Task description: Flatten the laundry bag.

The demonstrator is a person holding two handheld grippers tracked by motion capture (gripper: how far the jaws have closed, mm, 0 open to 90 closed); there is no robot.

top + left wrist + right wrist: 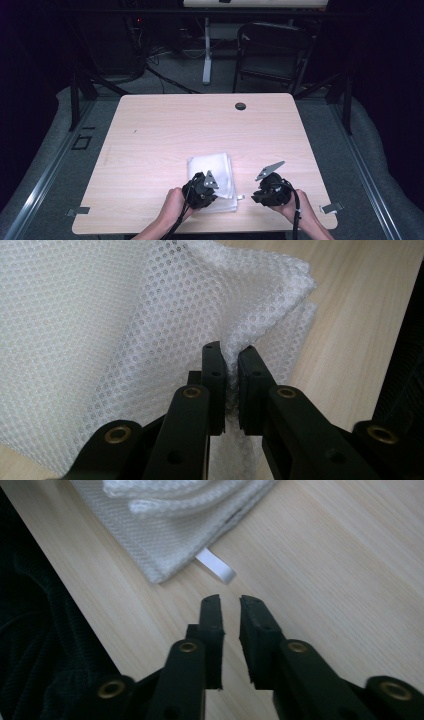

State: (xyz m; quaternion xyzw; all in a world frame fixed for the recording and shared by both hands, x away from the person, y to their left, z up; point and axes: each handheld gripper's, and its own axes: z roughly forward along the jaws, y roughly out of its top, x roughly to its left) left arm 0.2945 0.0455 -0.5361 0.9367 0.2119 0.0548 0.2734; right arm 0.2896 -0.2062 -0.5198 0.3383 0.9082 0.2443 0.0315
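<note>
The cloth (214, 176) lay folded near the table's (165, 130) front edge, so most of any folding looked done. The left claw (230, 357) was clenched on a raised layer of mesh, cloth spreading ahead and to its left. The right claw (230, 602) hovered nearly closed, grasping nothing, the cloth's corner and white tag (216, 566) just ahead. What was left, I couldn't judge.

Dim room, grey carpeted floor (175, 75), light wooden table (165, 130) with a round grommet (240, 106), black folding chair (272, 52) beyond it, white desk leg (206, 50), black cables (165, 80) trailing across the floor
</note>
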